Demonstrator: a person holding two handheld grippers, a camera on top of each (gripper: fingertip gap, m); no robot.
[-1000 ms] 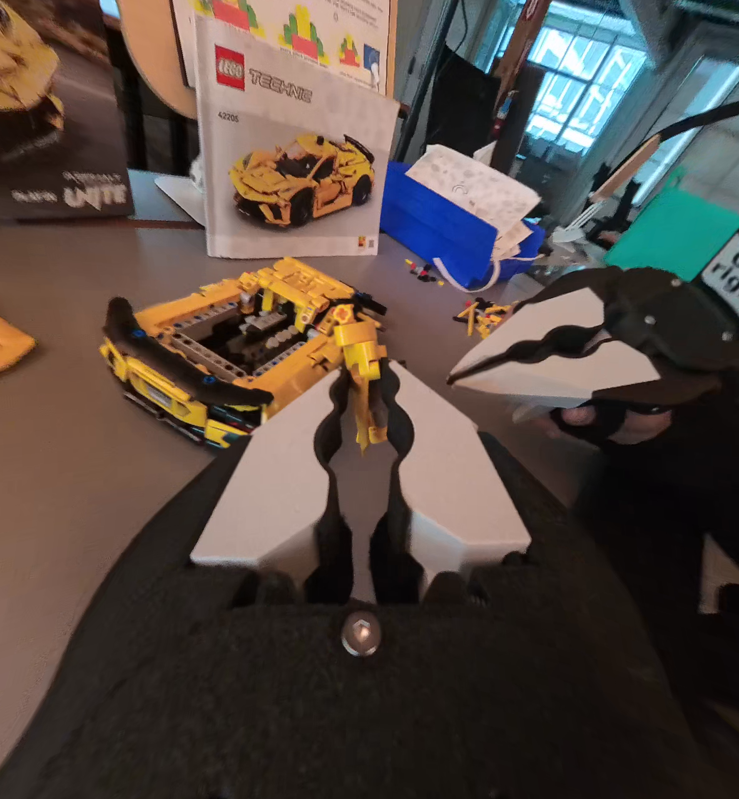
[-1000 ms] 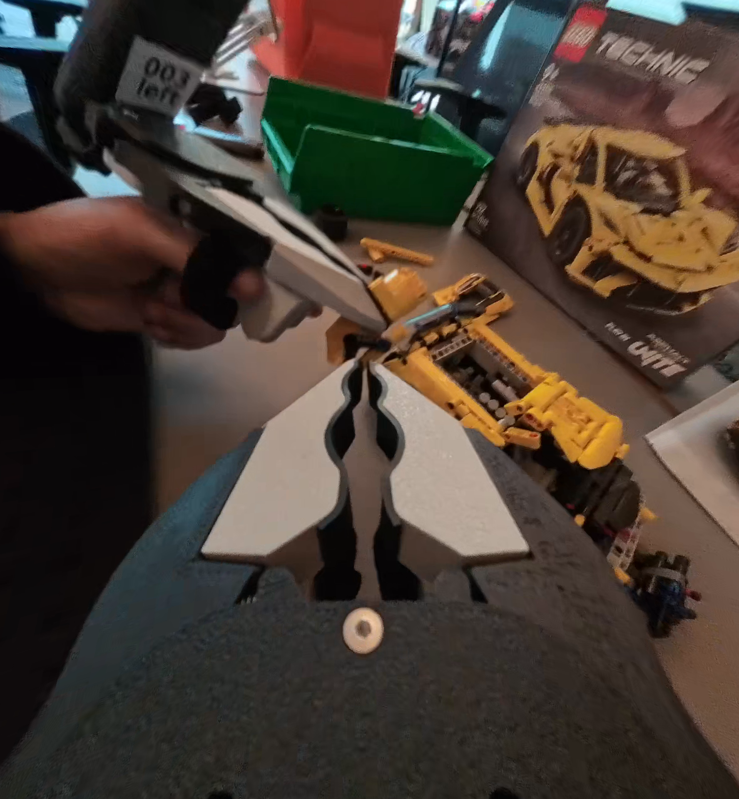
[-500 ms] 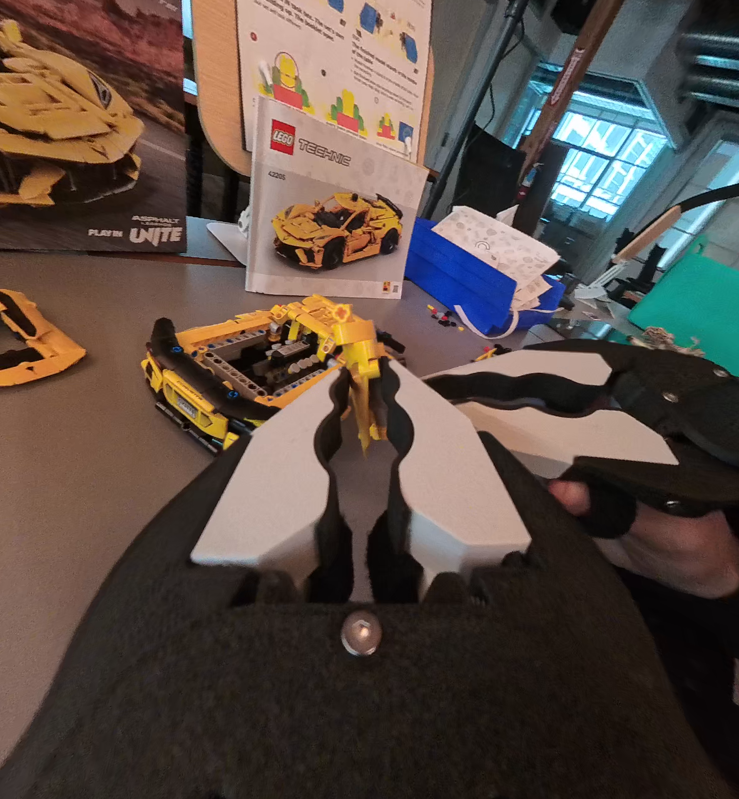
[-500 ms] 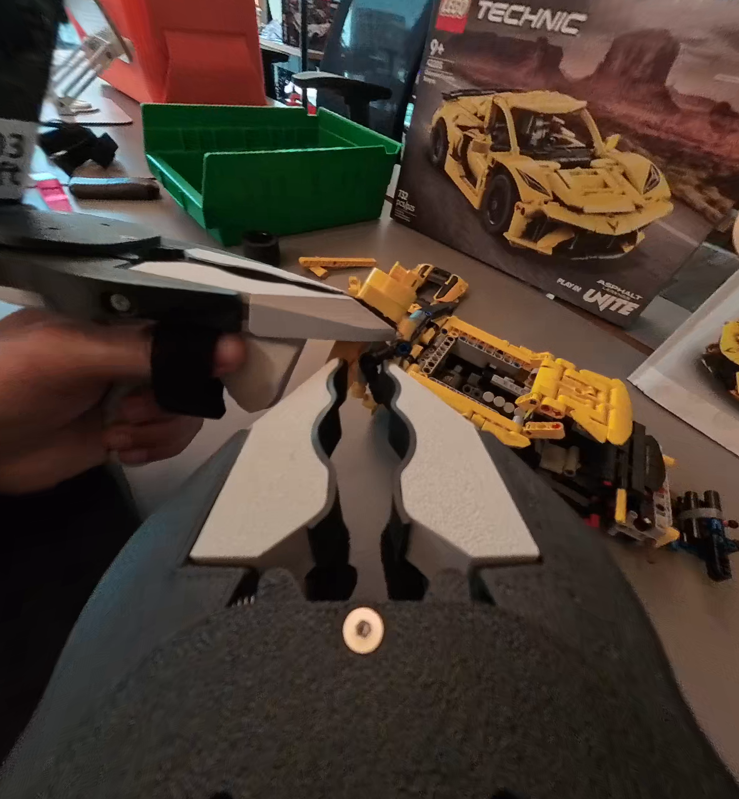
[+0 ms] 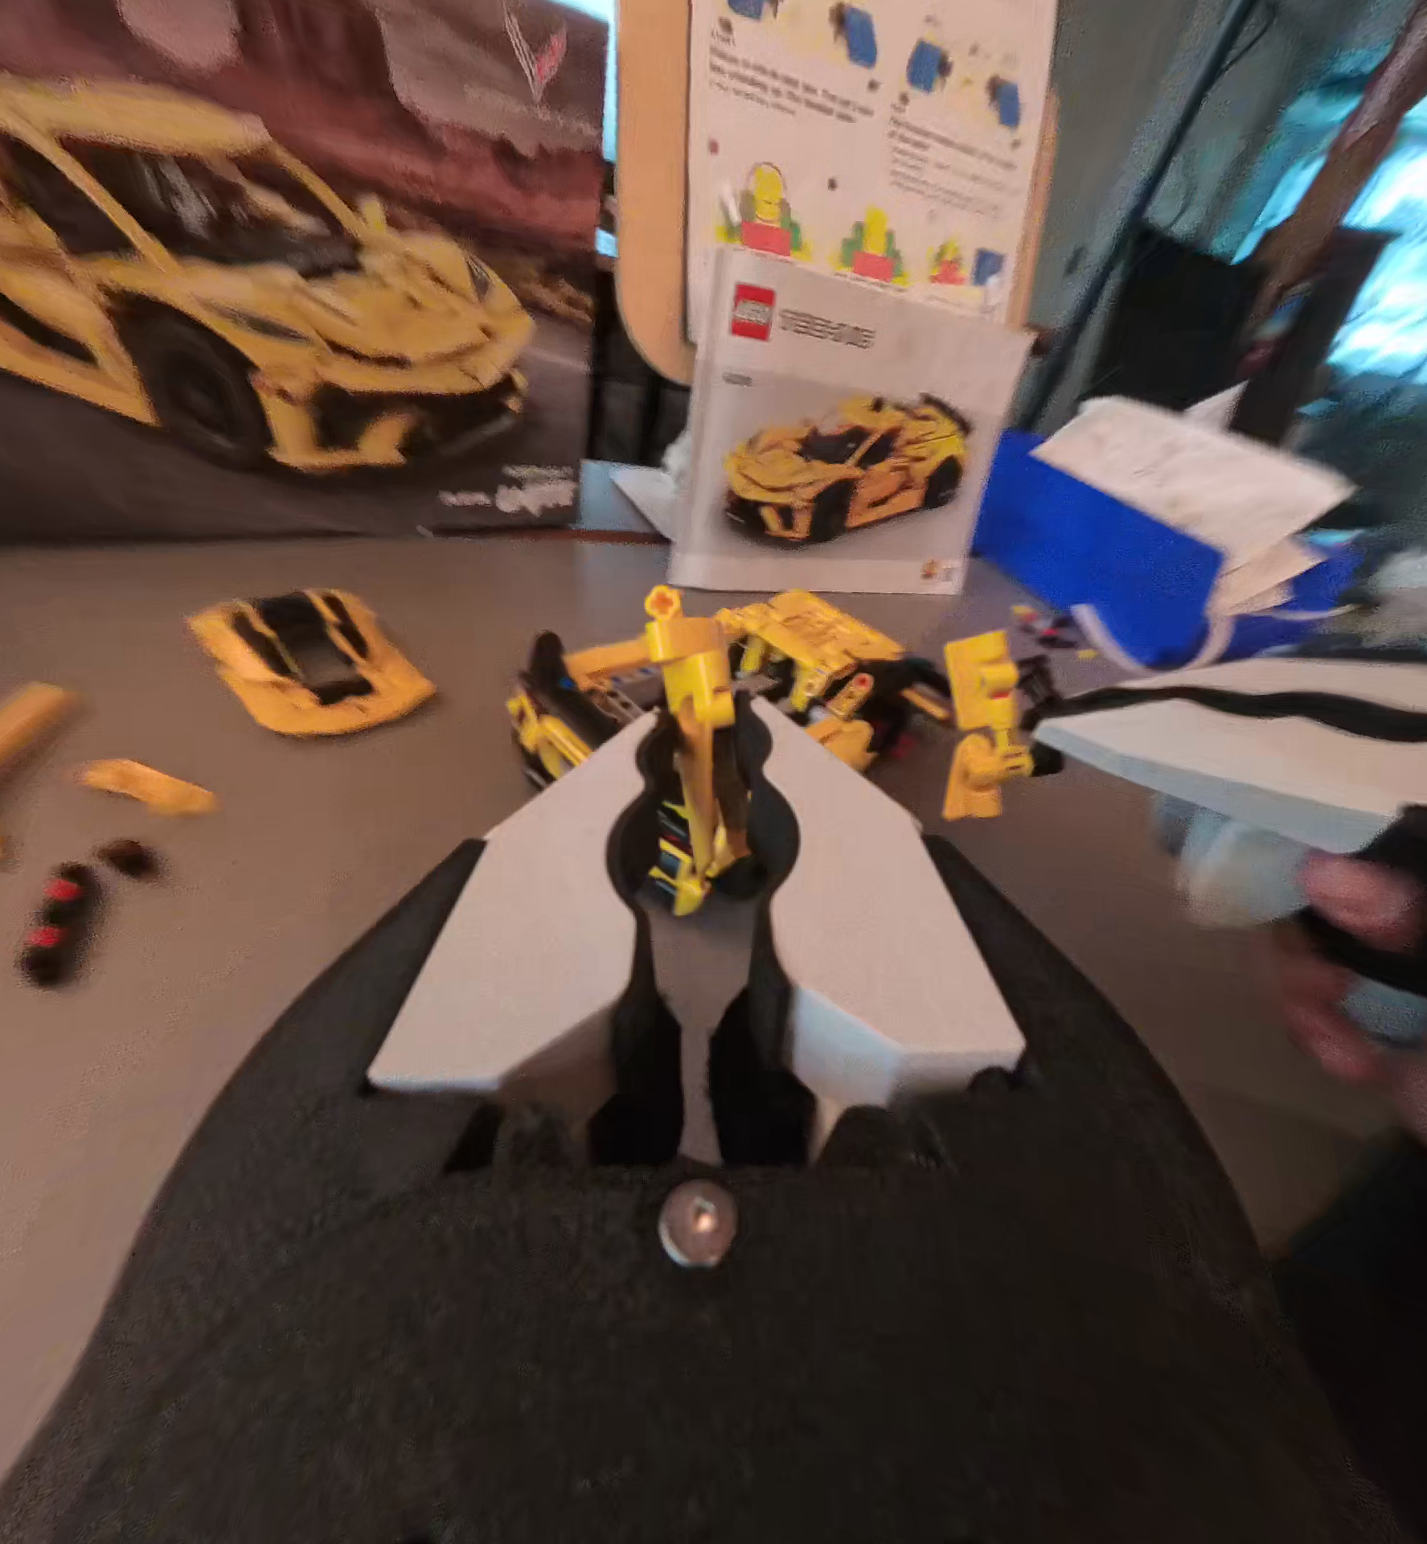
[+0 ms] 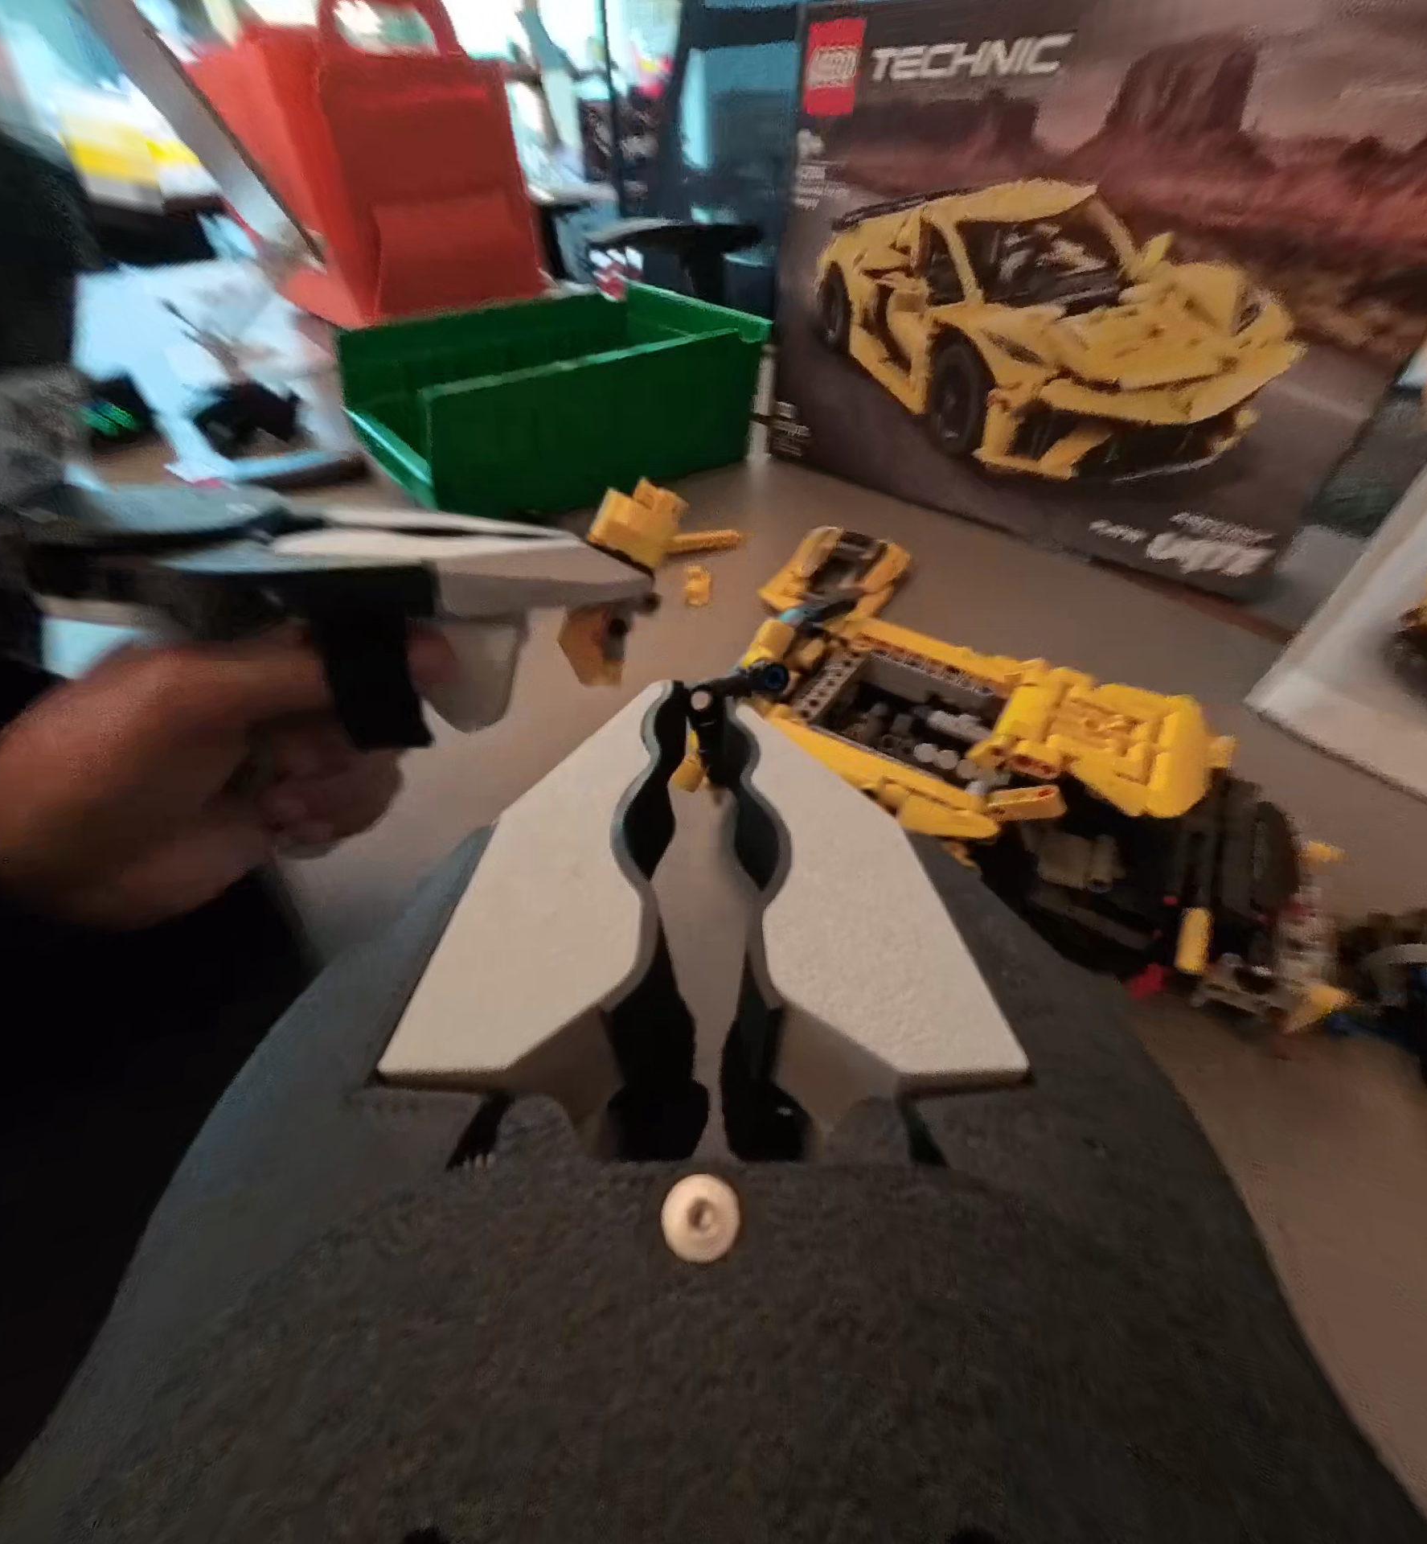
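Note:
My left gripper [image 5: 705, 727] is shut on a tall yellow brick assembly [image 5: 689, 668] that sticks up out of its fingertips. In the right wrist view it [image 6: 635, 585] comes in from the left with that yellow assembly [image 6: 635, 526] at its tip. My right gripper [image 6: 701, 710] is shut on a black link [image 6: 714, 735] with a blue pin. In the left wrist view it [image 5: 1052, 735] holds a yellow-and-black piece [image 5: 981, 710] at its tip, just right of my left gripper. The half-built yellow car [image 5: 810, 660] [image 6: 1027, 752] lies on the table behind both.
A yellow hood panel [image 5: 309, 660] and loose yellow and black pieces [image 5: 58, 919] lie to the left. The set's box [image 6: 1111, 292], a booklet [image 5: 843, 451], a blue bin [image 5: 1111, 543], a green bin [image 6: 551, 401] and a red bag [image 6: 409, 167] stand at the back. Spacing between my two grippers at the tips: around 8 centimetres.
My right gripper opened, then shut on the black-and-yellow piece and drew away from my left gripper. Both grippers have pulled back from the car. My left gripper still grips its yellow assembly.

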